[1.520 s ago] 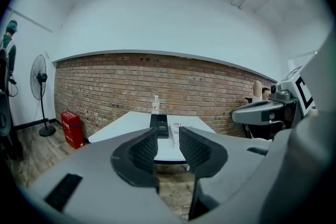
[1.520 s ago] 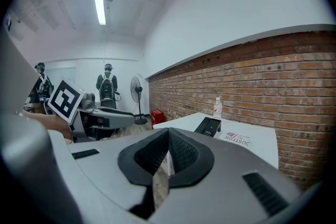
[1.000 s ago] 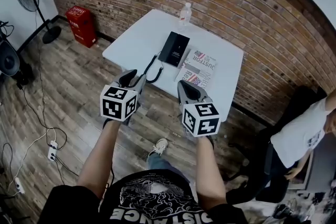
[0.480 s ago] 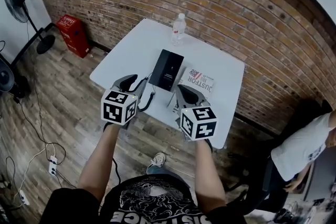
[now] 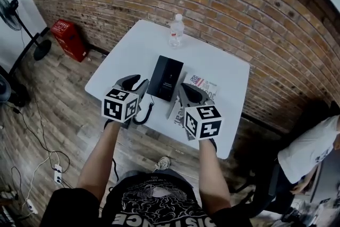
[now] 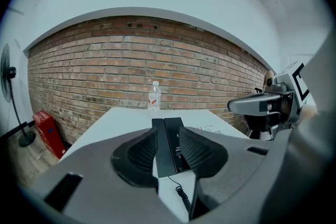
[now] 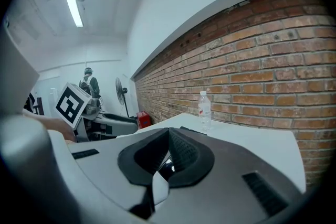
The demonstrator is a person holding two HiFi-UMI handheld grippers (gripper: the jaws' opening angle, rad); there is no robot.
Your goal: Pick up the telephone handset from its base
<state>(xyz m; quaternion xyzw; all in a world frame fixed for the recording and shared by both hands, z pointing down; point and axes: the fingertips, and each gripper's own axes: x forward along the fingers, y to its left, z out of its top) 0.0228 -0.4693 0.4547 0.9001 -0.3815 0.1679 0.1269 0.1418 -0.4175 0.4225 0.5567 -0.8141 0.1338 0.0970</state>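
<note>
A black telephone (image 5: 166,78) lies flat in the middle of the white table (image 5: 223,66), and its handset (image 6: 158,147) rests along the left side of the base. A coiled cord (image 5: 143,114) hangs from it over the near edge. My left gripper (image 5: 133,85) hovers at that near edge, just left of the phone, open with nothing between its jaws; in the left gripper view (image 6: 167,136) the phone shows through the gap. My right gripper (image 5: 187,92) is over a magazine (image 5: 201,84) to the right of the phone, its pads meeting at the tips (image 7: 168,134), holding nothing.
A water bottle (image 5: 176,31) stands at the table's far side by the brick wall (image 5: 212,2). A red box (image 5: 68,39) and a fan (image 5: 10,10) stand on the wood floor at left. A person (image 5: 313,151) sits at right.
The table has come closer. Both grippers have moved forward from over the floor to the table's near edge, beside the phone. Neither pair of jaws has changed.
</note>
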